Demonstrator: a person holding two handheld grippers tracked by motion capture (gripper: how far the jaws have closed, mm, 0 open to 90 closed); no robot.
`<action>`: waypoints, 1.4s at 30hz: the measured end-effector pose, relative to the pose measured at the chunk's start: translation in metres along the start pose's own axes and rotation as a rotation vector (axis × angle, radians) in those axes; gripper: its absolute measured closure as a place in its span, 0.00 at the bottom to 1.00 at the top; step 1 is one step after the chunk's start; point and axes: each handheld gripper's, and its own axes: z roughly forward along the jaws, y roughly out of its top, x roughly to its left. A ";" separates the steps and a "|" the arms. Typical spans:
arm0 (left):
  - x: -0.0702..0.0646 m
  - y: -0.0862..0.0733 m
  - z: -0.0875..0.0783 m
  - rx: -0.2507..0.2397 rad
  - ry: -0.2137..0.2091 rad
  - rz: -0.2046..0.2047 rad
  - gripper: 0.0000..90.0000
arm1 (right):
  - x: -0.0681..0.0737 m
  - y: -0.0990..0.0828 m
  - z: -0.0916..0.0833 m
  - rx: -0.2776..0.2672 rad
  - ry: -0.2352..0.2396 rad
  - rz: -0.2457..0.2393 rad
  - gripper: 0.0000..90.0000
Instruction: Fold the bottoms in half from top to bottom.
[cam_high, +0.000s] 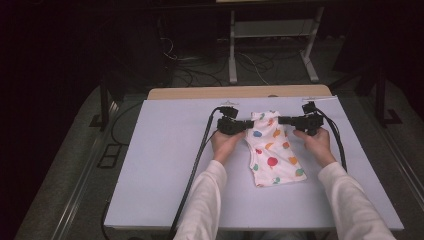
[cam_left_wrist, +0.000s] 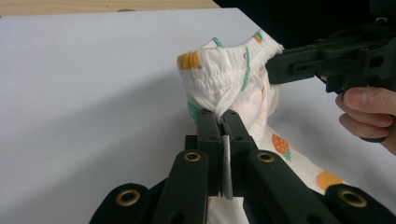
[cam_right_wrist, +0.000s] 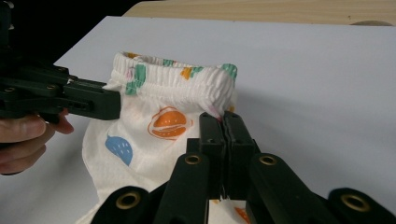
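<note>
A small white pair of shorts (cam_high: 272, 152) with coloured fruit prints lies on the white table (cam_high: 165, 165), its elastic waistband at the far end. My left gripper (cam_high: 246, 123) is shut on the waistband's left corner (cam_left_wrist: 223, 105). My right gripper (cam_high: 281, 120) is shut on the waistband's right corner (cam_right_wrist: 219, 108). The waistband (cam_right_wrist: 177, 77) is lifted and stretched between the two grippers, while the legs rest on the table. In the left gripper view the right gripper (cam_left_wrist: 275, 67) bites the far corner; in the right gripper view the left gripper (cam_right_wrist: 114, 103) does the same.
The table's wooden far edge (cam_high: 240, 92) lies just beyond the shorts. Black cables (cam_high: 200, 150) trail from both grippers toward the near edge. Table legs and loose cables (cam_high: 235, 62) sit on the floor behind.
</note>
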 end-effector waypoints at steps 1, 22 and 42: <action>-0.001 0.000 0.000 0.002 -0.001 0.001 0.98 | 0.000 -0.001 -0.001 -0.002 0.002 -0.001 0.96; -0.021 -0.007 -0.014 -0.014 -0.023 0.021 0.98 | 0.006 -0.026 -0.017 -0.042 0.031 0.013 0.96; -0.039 -0.014 -0.019 -0.019 -0.067 0.034 0.98 | 0.018 -0.031 -0.043 -0.027 0.028 -0.038 0.96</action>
